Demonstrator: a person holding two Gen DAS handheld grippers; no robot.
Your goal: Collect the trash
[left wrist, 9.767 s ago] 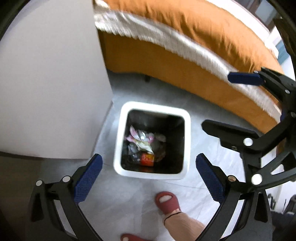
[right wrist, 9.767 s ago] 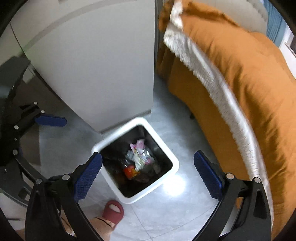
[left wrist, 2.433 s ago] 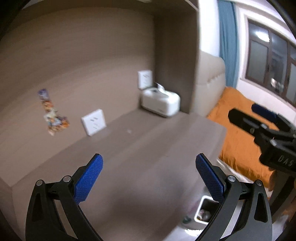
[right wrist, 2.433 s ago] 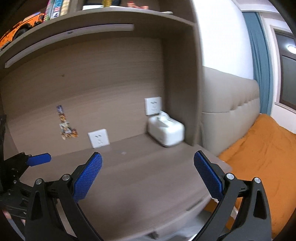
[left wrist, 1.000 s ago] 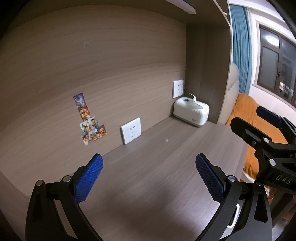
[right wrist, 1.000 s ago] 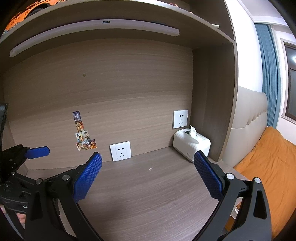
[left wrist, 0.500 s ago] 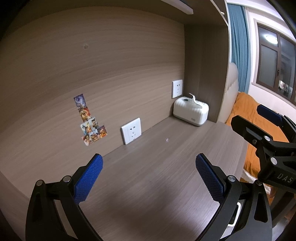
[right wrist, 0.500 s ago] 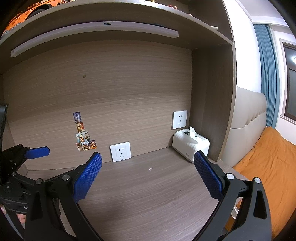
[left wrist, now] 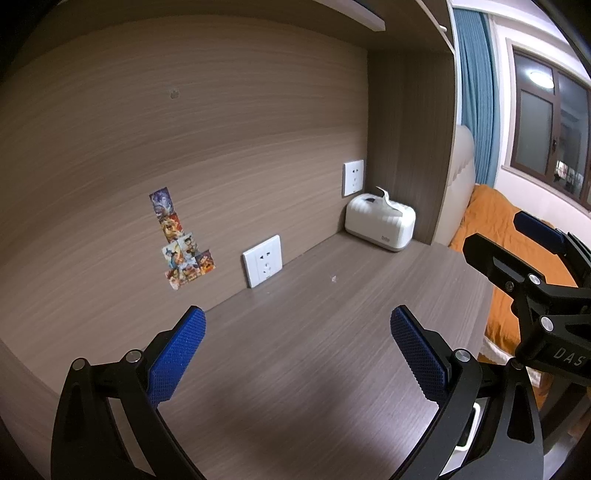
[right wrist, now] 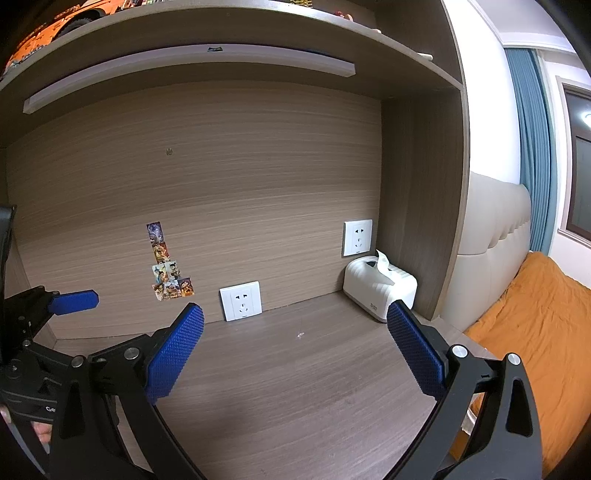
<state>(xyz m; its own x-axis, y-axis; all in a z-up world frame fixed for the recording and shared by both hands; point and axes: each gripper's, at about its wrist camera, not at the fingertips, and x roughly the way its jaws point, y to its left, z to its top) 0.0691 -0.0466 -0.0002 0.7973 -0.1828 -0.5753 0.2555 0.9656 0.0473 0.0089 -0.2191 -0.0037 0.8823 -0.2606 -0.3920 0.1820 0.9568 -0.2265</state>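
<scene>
My left gripper (left wrist: 297,350) is open and empty above the brown wooden desk (left wrist: 295,369). My right gripper (right wrist: 295,347) is open and empty over the same desk (right wrist: 295,387), to the right of the left one. A tiny pale scrap (left wrist: 334,279) lies on the desk ahead of both grippers; it also shows in the right wrist view (right wrist: 300,335). A sliver of the white bin (left wrist: 471,428) shows below the desk's right edge. The right gripper shows at the right of the left wrist view (left wrist: 524,258).
A white tissue box (left wrist: 380,223) stands in the back right corner, also in the right wrist view (right wrist: 380,291). Two wall sockets (left wrist: 262,266) and stickers (left wrist: 181,247) are on the back panel. A shelf (right wrist: 221,33) hangs overhead. An orange bed (right wrist: 535,332) lies right.
Both grippers swung up from over the trash bin on the floor to the desk, then turned left toward the back panel. In the last half second almost nothing has moved.
</scene>
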